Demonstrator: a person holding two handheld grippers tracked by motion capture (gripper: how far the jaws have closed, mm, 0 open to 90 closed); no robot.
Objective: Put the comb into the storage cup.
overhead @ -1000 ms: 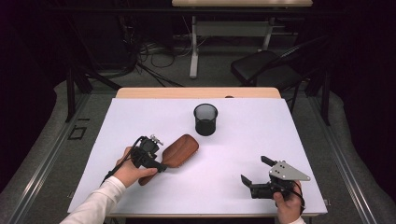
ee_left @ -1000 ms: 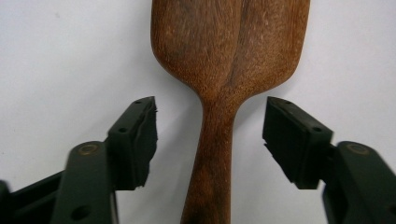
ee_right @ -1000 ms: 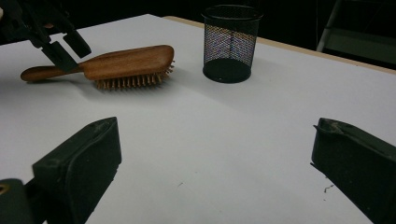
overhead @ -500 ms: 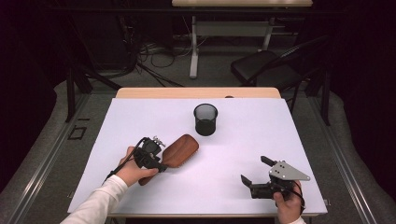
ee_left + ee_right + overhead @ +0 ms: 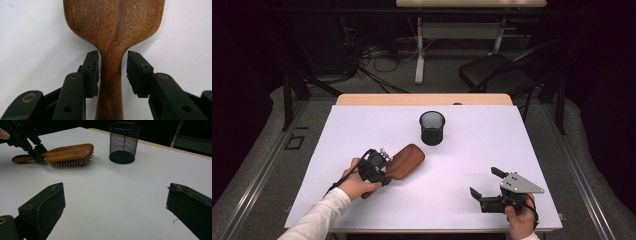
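A wooden hairbrush lies bristles down on the white table, its handle pointing to the near left. My left gripper straddles the neck of the brush handle. Its jaws have just been closing. The left pad looks to be at the wood, while a narrow gap remains at the right pad. Seen from the right gripper, the brush lies at the far left with the left gripper at its handle. My right gripper rests near the front right edge, open and holding nothing.
A black mesh pen cup stands upright behind the brush, near the table's middle. A wooden strip edges the far side of the table. Beyond it are a chair, cables and a desk frame on the floor.
The left hand and its gripper have edged slightly along the brush handle. The brush and the right gripper lie where they were.
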